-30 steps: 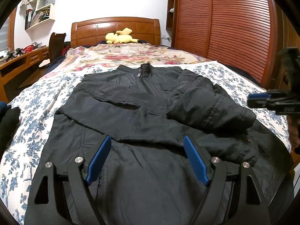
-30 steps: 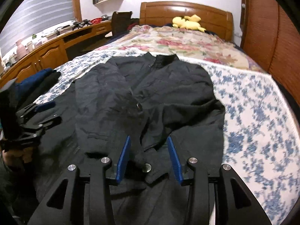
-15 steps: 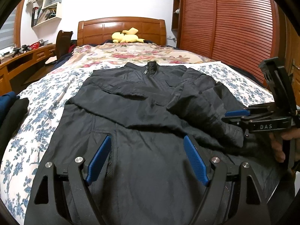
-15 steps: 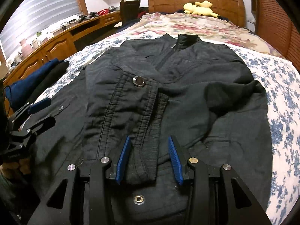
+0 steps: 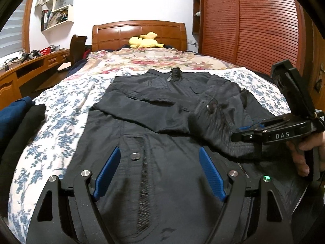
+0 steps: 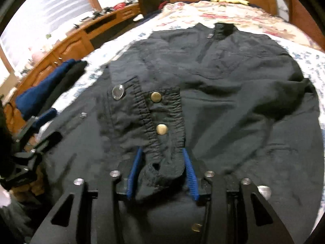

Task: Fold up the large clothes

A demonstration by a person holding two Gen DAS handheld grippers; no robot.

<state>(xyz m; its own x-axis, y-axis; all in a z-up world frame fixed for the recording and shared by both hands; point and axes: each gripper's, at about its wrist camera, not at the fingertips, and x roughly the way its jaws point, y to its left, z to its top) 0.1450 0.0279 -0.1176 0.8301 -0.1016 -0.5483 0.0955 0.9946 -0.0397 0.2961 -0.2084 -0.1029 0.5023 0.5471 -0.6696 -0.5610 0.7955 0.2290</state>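
Note:
A black jacket (image 5: 162, 122) lies face up on the bed, collar toward the headboard; it also fills the right wrist view (image 6: 233, 101). Its sleeves are folded across the chest. My left gripper (image 5: 160, 168) is open and empty above the jacket's lower front, near a snap button (image 5: 135, 156). My right gripper (image 6: 161, 170) has its blue pads on both sides of a sleeve cuff (image 6: 146, 126) with brass snaps and lifts it. In the left wrist view the right gripper (image 5: 243, 131) sits at the right, against the bunched sleeve (image 5: 219, 122).
The bed (image 5: 61, 109) has a blue floral sheet. Folded dark clothes (image 5: 18, 126) lie on its left edge. A yellow plush toy (image 5: 145, 40) rests at the headboard. A wooden desk (image 5: 30, 65) runs along the left; a slatted wardrobe (image 5: 254, 26) stands right.
My right gripper moved forward onto the sleeve cuff, and the cuff now sits deep between its pads. The left gripper stayed open, with its view shifting a little lower over the hem.

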